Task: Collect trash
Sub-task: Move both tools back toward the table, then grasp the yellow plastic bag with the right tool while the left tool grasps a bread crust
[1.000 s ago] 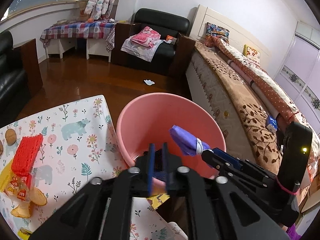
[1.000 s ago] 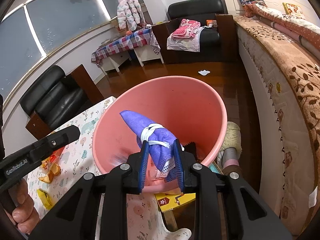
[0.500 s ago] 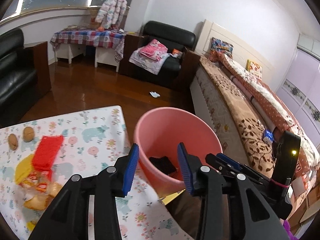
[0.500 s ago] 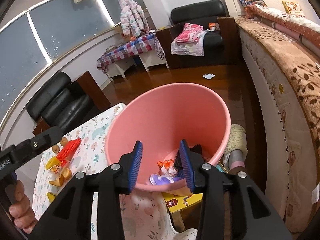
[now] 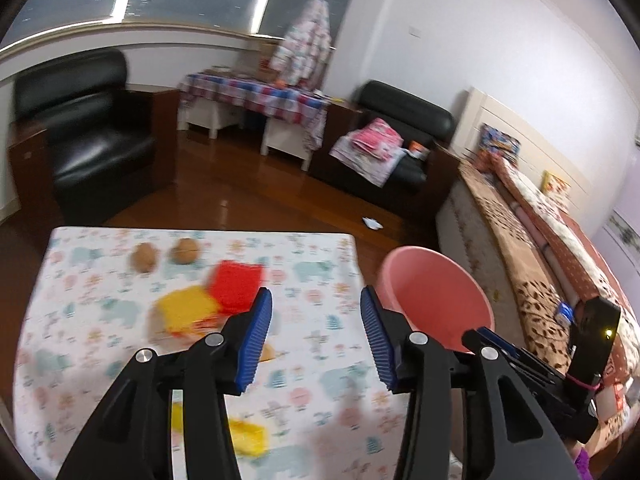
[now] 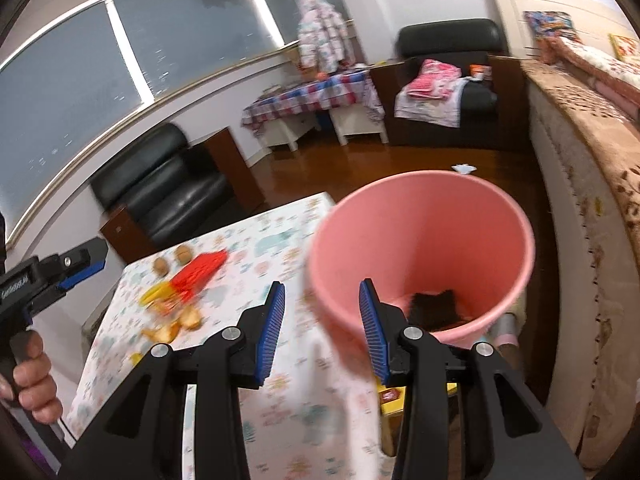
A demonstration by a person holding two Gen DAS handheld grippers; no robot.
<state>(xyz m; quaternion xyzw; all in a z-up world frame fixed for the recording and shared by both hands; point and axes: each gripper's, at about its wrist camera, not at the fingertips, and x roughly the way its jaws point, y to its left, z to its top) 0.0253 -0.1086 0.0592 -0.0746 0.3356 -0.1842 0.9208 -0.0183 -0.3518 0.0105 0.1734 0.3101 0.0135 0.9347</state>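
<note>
A pink bucket (image 6: 424, 240) stands beside the table's right edge; it also shows in the left wrist view (image 5: 436, 300). Dark trash (image 6: 434, 306) lies at its bottom. My right gripper (image 6: 322, 334) is open and empty, above the table edge just left of the bucket. My left gripper (image 5: 316, 340) is open and empty, above the table. On the floral tablecloth (image 5: 100, 320) lie a red wrapper (image 5: 236, 286), a yellow wrapper (image 5: 186, 306), two walnuts (image 5: 164, 258) and another yellow piece (image 5: 248, 436). The view is motion-blurred.
A bed (image 6: 592, 152) runs along the right of the bucket. Black armchairs (image 5: 88, 140) and a checked side table (image 5: 256, 96) stand across the wooden floor. A white scrap (image 5: 372, 222) lies on the floor. A yellow box (image 6: 394, 396) sits below the bucket.
Both grippers opened and dropped their pieces, the right one its purple wrapper, into the bucket. Both then pulled back and swung left toward the table.
</note>
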